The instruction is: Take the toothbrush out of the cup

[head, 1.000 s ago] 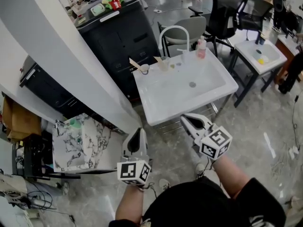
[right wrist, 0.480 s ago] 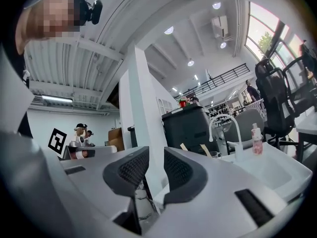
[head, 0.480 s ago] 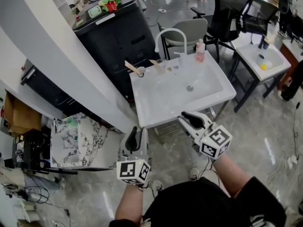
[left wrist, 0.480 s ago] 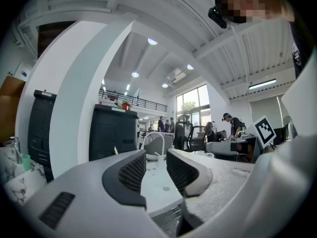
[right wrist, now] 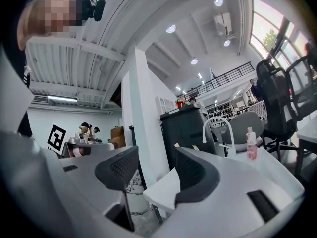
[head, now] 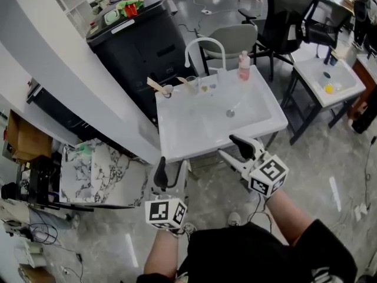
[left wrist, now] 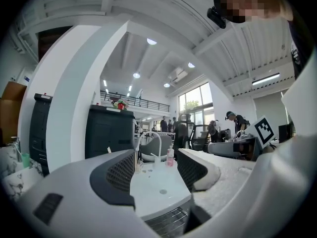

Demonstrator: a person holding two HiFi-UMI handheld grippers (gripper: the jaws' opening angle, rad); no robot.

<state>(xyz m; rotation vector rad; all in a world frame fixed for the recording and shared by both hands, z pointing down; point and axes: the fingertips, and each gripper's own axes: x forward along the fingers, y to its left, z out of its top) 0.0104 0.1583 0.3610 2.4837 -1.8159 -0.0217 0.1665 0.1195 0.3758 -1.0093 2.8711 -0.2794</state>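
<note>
**REACH TOWARD THE CUP: BOTH GRIPPERS EMPTY**

Held the left gripper (head: 172, 164) and the right gripper (head: 231, 147) level at the near edge of the sink (head: 259, 108). Found the jaws of both spread wide, just opened, with nothing between them. Judged the step in hand to be the reach, with the pick not yet begun.

Located the cup (head: 168, 91) well ahead of the left gripper, on the far rim of the sink. Saw a pale handle in it, taken for the toothbrush (head: 155, 85), leaning away from the right gripper. Noted a second cup (head: 192, 85) just beside the first, toward the faucet (head: 203, 49), also holding a pale stick. Could not tell which cup the task meant. Saw nothing in the basin but the drain. Noted a pink bottle (head: 243, 65) well ahead of the right gripper.

Advised carrying one gripper across the basin with the jaws kept wide until they straddled the handle above the cup's rim. Advised closing on the handle alone, then lifting along its lean. Advised steadying the cup with the other gripper against tipping.
</note>
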